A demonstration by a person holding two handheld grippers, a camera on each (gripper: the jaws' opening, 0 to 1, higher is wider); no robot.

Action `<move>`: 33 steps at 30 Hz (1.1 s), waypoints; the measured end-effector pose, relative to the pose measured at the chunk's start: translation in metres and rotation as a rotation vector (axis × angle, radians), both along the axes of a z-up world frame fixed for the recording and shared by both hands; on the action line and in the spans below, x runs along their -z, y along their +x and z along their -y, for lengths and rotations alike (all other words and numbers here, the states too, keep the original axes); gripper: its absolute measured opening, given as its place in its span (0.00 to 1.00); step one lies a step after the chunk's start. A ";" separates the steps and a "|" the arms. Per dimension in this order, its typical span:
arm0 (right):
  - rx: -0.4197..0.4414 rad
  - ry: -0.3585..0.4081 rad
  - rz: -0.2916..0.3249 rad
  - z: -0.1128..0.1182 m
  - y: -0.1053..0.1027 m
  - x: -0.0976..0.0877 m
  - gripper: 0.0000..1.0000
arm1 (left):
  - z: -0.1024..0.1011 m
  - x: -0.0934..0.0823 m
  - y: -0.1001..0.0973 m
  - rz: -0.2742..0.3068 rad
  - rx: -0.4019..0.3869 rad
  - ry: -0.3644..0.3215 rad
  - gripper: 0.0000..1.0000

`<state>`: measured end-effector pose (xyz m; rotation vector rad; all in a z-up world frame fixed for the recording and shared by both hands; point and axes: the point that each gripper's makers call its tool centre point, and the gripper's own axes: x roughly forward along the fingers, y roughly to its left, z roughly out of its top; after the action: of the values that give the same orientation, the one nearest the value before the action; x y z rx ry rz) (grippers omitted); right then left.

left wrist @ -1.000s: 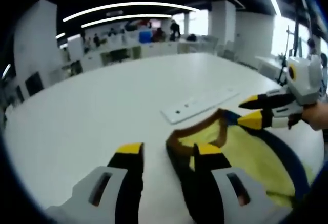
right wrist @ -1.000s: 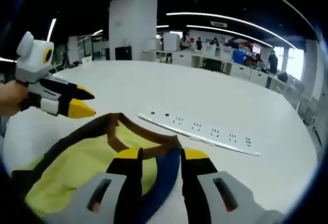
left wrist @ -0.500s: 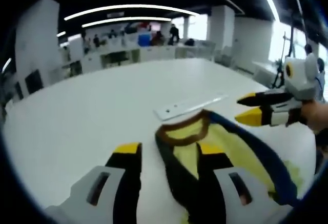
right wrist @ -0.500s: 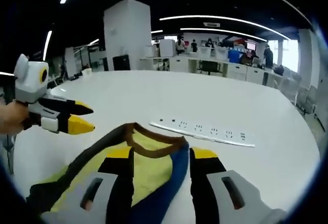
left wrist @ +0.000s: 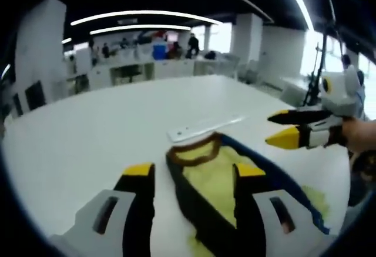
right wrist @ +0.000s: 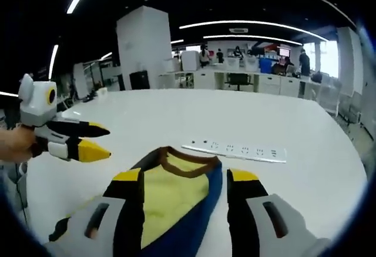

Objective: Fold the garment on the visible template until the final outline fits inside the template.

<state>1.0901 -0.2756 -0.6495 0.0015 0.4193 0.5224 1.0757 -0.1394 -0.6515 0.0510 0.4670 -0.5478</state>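
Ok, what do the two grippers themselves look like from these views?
Both match. Each has two black jaws with yellow tips set in pale grey moulded bodies with slotted openings, as on the left gripper and the right gripper in their own views. Seen from the side in the other's view, each carries a grey box with a yellow-ringed round lens. A bare hand holds the left one; no sleeve is visible.

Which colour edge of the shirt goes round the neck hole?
The brown edge rings the neck hole of the yellow shirt; the blue edge runs down its side instead.
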 end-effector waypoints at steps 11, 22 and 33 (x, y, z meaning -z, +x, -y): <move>0.044 0.082 -0.003 0.005 -0.041 -0.025 0.73 | 0.002 -0.029 -0.042 0.004 0.007 -0.078 0.63; 0.049 0.123 0.031 0.014 -0.068 -0.058 0.79 | 0.001 -0.061 -0.083 0.037 0.011 -0.094 0.72; 0.049 0.129 0.068 0.023 -0.104 -0.080 0.80 | 0.006 -0.083 -0.117 0.069 0.042 -0.078 0.75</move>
<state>0.9863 -0.2986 -0.5693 0.1176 0.3180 0.4994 0.9588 -0.1458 -0.5685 0.0046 0.3781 -0.6031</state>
